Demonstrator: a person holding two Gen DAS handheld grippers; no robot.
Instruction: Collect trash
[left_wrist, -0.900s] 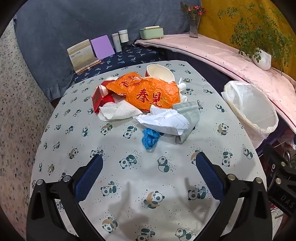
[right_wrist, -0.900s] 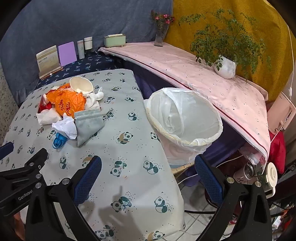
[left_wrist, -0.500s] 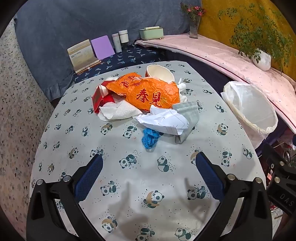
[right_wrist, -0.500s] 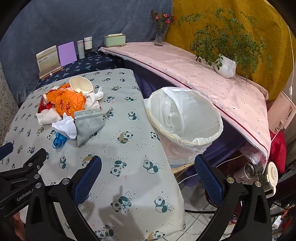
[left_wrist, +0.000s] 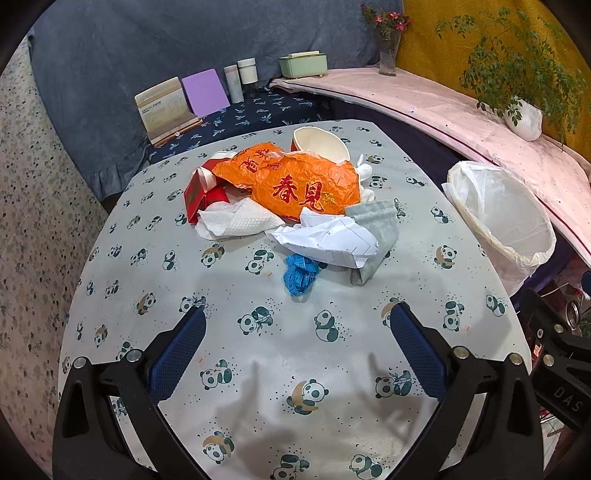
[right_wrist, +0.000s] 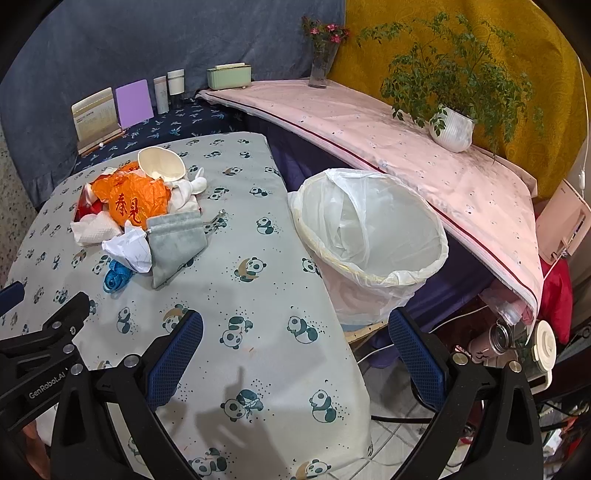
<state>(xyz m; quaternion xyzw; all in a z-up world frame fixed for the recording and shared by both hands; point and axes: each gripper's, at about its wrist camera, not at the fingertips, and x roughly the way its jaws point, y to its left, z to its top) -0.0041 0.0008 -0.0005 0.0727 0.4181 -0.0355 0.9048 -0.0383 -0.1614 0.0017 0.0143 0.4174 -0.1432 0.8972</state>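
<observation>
A heap of trash lies on the panda-print table (left_wrist: 258, 369): an orange wrapper (left_wrist: 295, 181) with red characters, a red box (left_wrist: 197, 195), a white paper towel (left_wrist: 236, 221), crumpled white paper (left_wrist: 328, 236), a grey pouch (left_wrist: 376, 229), a blue tape coil (left_wrist: 301, 275) and a cream bowl (left_wrist: 319, 144). My left gripper (left_wrist: 295, 328) hovers open over the near table, short of the heap. My right gripper (right_wrist: 295, 332) hangs open at the table's right edge, beside a bin lined with a white bag (right_wrist: 369, 229). The same heap (right_wrist: 136, 218) shows left in the right wrist view.
A pink-covered ledge (right_wrist: 406, 140) with a potted plant (right_wrist: 452, 129) and a flower vase (right_wrist: 321, 62) runs behind the bin. Books, a purple card (left_wrist: 205, 92) and small jars stand on a dark bench behind the table. Bottles and cables clutter the floor at right (right_wrist: 517, 343).
</observation>
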